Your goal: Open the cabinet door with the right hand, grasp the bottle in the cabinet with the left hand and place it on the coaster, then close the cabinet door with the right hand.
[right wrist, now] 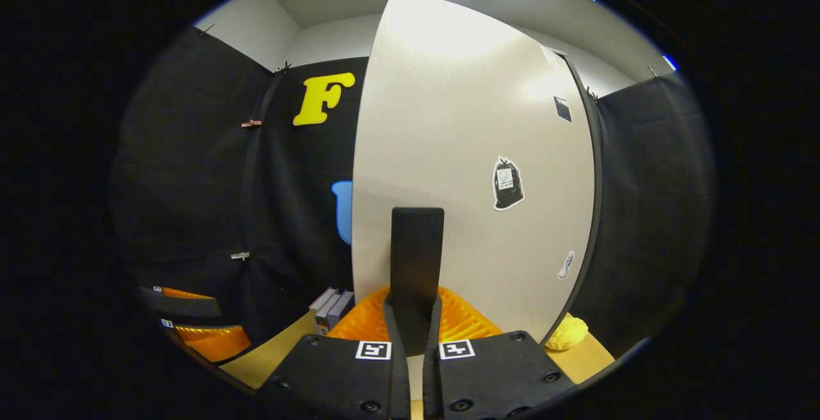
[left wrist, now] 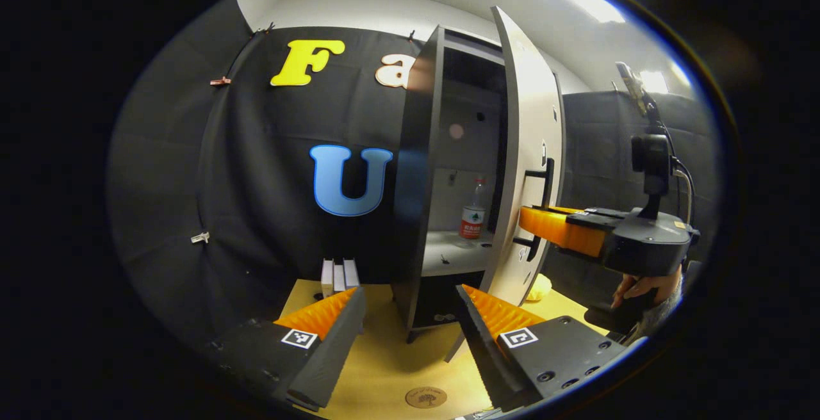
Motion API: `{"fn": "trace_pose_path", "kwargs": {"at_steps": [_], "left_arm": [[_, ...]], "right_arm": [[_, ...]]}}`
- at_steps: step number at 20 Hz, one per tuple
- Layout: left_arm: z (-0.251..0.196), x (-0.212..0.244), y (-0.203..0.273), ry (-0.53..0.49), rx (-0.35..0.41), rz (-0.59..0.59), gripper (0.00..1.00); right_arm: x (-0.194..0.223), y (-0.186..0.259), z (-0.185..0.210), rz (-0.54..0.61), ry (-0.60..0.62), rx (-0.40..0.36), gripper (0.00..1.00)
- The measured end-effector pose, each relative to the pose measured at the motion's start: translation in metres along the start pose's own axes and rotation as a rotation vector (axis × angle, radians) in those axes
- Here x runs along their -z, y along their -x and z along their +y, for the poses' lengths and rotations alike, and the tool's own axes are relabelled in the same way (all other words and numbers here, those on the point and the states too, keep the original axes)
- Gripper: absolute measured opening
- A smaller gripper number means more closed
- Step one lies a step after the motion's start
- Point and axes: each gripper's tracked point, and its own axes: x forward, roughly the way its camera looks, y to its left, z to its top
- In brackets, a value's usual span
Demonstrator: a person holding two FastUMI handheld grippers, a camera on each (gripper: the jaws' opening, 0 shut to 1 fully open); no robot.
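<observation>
Right hand-held gripper (right wrist: 414, 317) pinches the black door handle (right wrist: 416, 260) between both orange fingers, with the pale cabinet door (right wrist: 474, 151) swung partly open. Left hand-held gripper (left wrist: 410, 317) hangs low over the yellow counter (left wrist: 391, 369), its fingers spread wide and holding nothing. Inside the cabinet (left wrist: 416, 170), the bottle (left wrist: 473, 215) (clear, red label) stands upright on the shelf (left wrist: 448, 257). Near the left gripper, the round coaster (left wrist: 426, 397) lies on the counter.

The left gripper view looks from low over the yellow wooden tabletop (left wrist: 384, 369) toward the half-open tall dark cabinet (left wrist: 416, 170) at twelve o'clock. The right gripper view presses close against the cabinet's pale grey door (right wrist: 461, 151), which both views share.
</observation>
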Motion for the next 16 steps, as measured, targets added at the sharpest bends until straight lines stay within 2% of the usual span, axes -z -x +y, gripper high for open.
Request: {"fn": "trace_pose_path", "kwargs": {"at_steps": [7,16], "left_arm": [[-0.042,0.005,-0.008,-0.012,0.121,0.008,0.88],[-0.092,0.008,-0.028,-0.051,0.242,0.004,0.87]], "right_arm": [[-0.001,0.04,-0.031,0.013,0.003,0.041,0.12],[-0.003,0.09,-0.088,0.045,0.012,0.168,0.11]]}}
